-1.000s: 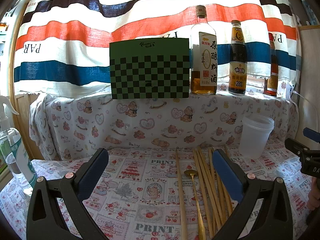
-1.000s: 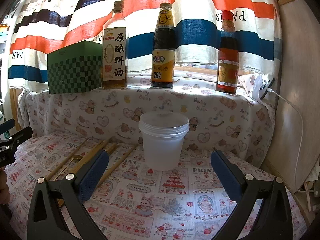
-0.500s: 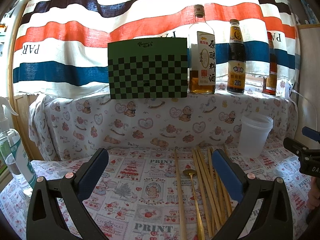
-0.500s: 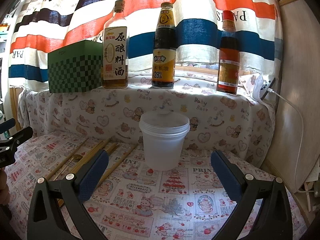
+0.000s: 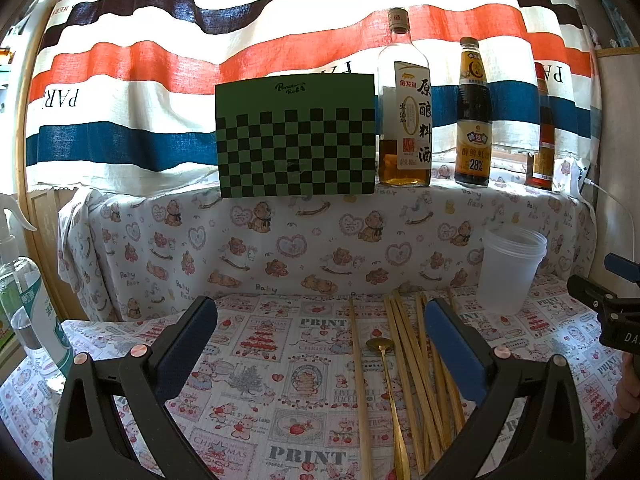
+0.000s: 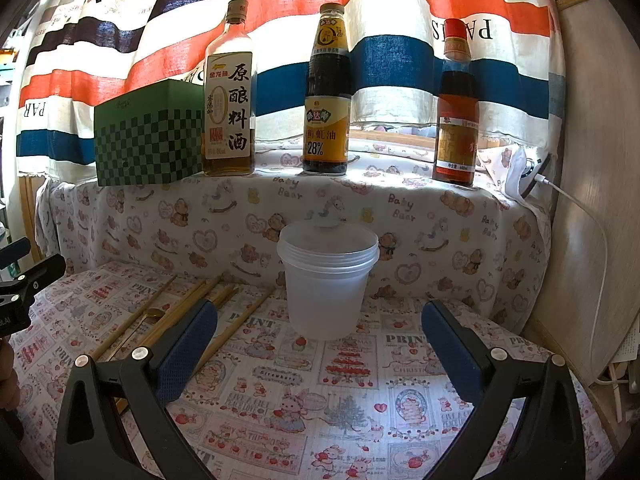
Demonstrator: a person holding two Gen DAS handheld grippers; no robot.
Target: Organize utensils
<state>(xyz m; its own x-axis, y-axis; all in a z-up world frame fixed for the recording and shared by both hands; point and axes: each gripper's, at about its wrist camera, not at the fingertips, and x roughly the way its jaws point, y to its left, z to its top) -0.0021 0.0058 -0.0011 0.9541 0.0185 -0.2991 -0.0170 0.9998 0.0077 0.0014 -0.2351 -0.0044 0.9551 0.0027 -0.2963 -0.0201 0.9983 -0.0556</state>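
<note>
Two claws are held above the patterned tabletop (image 5: 280, 364), and both are spread wide with nothing between their blue pads. The left claw (image 5: 320, 320) is seen hovering over the cloth, its right finger (image 5: 452, 344) crossing in front of a bundle of wooden chopsticks (image 5: 404, 344); whether it touches them cannot be told. A gold spoon (image 5: 380, 346) is laid among the chopsticks, bowl toward the back, and one single chopstick (image 5: 358, 360) is set slightly apart to the left. The right claw (image 6: 320, 322) is pointed at a translucent plastic cup (image 6: 327, 280), which stands upright just right of the chopsticks' far ends and is not touched. Three sauce bottles (image 6: 327, 92) and a green checkered box (image 5: 296, 136) are lined up on the covered ledge behind.
</note>
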